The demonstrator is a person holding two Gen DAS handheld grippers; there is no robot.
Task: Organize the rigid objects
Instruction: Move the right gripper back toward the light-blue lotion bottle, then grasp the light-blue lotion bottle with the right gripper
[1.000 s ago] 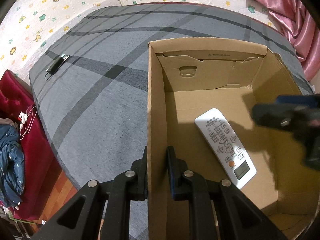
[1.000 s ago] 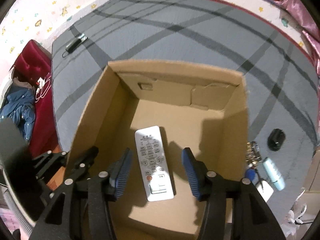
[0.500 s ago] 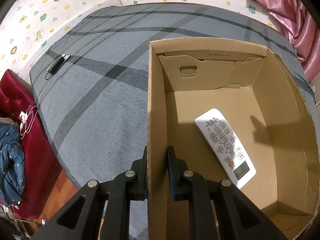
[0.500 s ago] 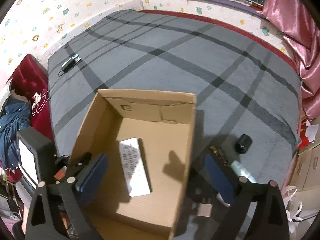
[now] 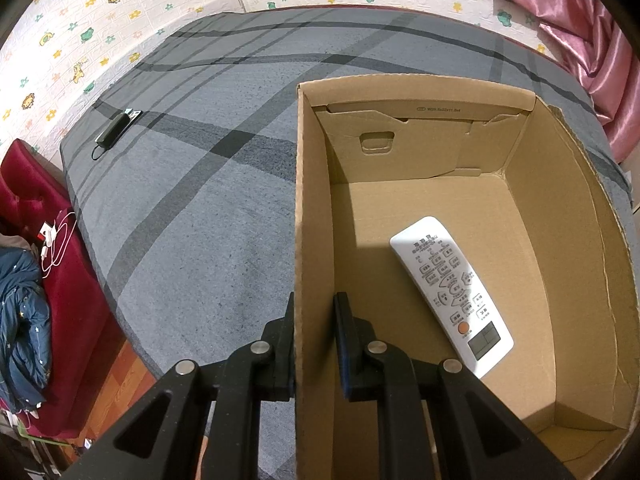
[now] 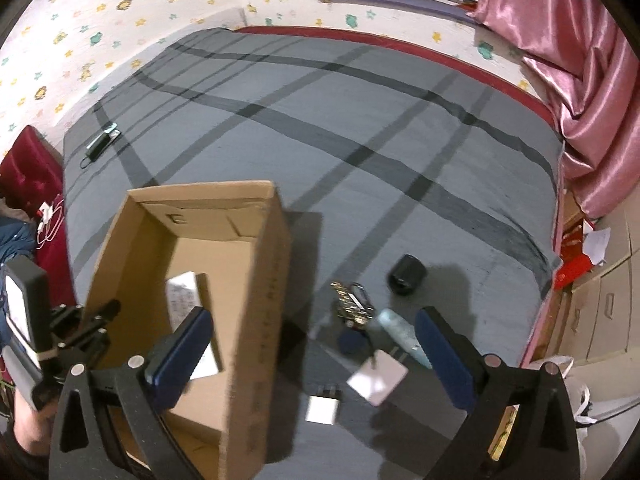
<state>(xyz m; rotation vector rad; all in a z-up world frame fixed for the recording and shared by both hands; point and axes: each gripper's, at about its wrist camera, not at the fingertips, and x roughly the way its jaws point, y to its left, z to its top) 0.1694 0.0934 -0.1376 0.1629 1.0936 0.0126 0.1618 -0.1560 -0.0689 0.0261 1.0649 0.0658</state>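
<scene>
A cardboard box (image 5: 568,208) stands on the grey striped bed, also in the right wrist view (image 6: 256,300). A white remote (image 5: 450,292) lies on its floor and shows partly in the right wrist view (image 6: 182,292). My left gripper (image 5: 314,320) is shut on the box's left wall. My right gripper (image 6: 312,344) is open wide and empty, above the box's right wall and a cluster of small items: a black cylinder (image 6: 406,280), a key bunch (image 6: 352,304), a pale blue tube (image 6: 400,334), a white card (image 6: 376,376) and a white plug (image 6: 322,408).
A dark power bank with a cable (image 5: 114,132) lies far left on the bed, also in the right wrist view (image 6: 100,144). A red headboard with a blue jacket (image 5: 20,320) is at the left. Pink curtains (image 6: 580,80) and drawers (image 6: 600,320) are at the right.
My right gripper has risen out of the box and swung right, opening wider; it now looks over the small items beside the box. The left gripper and box have not moved.
</scene>
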